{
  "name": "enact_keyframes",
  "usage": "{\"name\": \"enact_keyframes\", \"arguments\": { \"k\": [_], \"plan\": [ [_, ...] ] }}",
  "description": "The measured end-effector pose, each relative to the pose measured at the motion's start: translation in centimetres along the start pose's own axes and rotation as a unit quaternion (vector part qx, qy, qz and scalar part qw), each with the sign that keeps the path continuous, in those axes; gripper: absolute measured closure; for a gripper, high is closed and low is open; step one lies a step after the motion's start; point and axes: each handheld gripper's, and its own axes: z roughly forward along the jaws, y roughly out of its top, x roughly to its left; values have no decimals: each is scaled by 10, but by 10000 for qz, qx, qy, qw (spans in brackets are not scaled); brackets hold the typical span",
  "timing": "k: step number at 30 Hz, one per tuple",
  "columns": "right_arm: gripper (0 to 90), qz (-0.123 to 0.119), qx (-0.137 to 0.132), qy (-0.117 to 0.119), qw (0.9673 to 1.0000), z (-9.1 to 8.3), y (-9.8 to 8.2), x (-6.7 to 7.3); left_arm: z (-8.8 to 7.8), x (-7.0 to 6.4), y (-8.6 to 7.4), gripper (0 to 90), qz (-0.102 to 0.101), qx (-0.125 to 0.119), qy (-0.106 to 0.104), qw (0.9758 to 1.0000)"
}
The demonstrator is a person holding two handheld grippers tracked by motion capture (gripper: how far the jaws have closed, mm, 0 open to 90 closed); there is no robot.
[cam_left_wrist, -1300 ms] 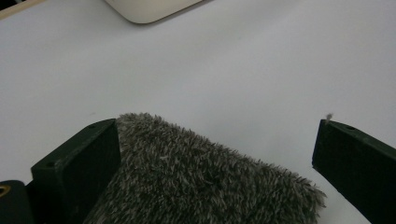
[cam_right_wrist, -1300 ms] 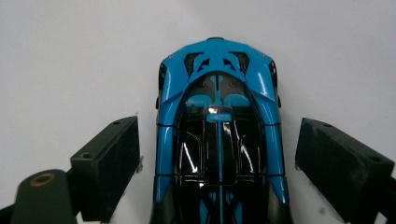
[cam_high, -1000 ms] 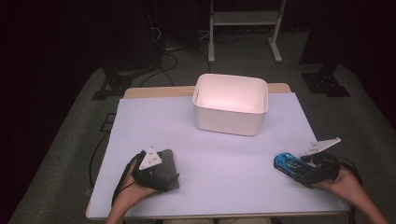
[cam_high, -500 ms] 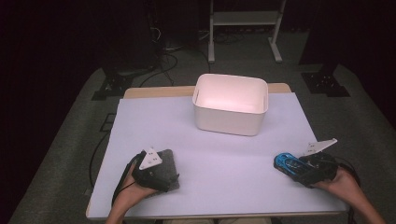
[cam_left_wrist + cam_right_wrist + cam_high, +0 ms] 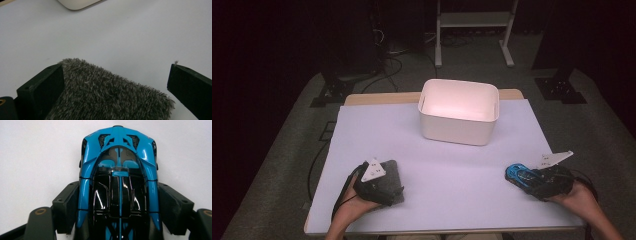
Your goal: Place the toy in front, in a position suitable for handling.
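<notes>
We have right gripper (image 5: 119, 220) jaws just closing onto blue toy car (image 5: 521, 175), lower right; squeeze its flanks evenly. Left gripper (image 5: 115, 85) jaws apart around grey fuzzy pad (image 5: 387, 182), lower left

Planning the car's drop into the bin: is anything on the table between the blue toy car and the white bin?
Nothing visible: bare table lies between the blue toy car, flanked by the right gripper jaws, and the white bin.
</notes>
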Motion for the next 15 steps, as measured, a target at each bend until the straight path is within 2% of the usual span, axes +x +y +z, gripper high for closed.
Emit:
{"name": "enact_keyframes", "arguments": {
  "k": [15],
  "plan": [
    [250,-6,3,-34,10000,-1,1,1,0,1,0,7,-20,-15,5,10000]
  ]
}}
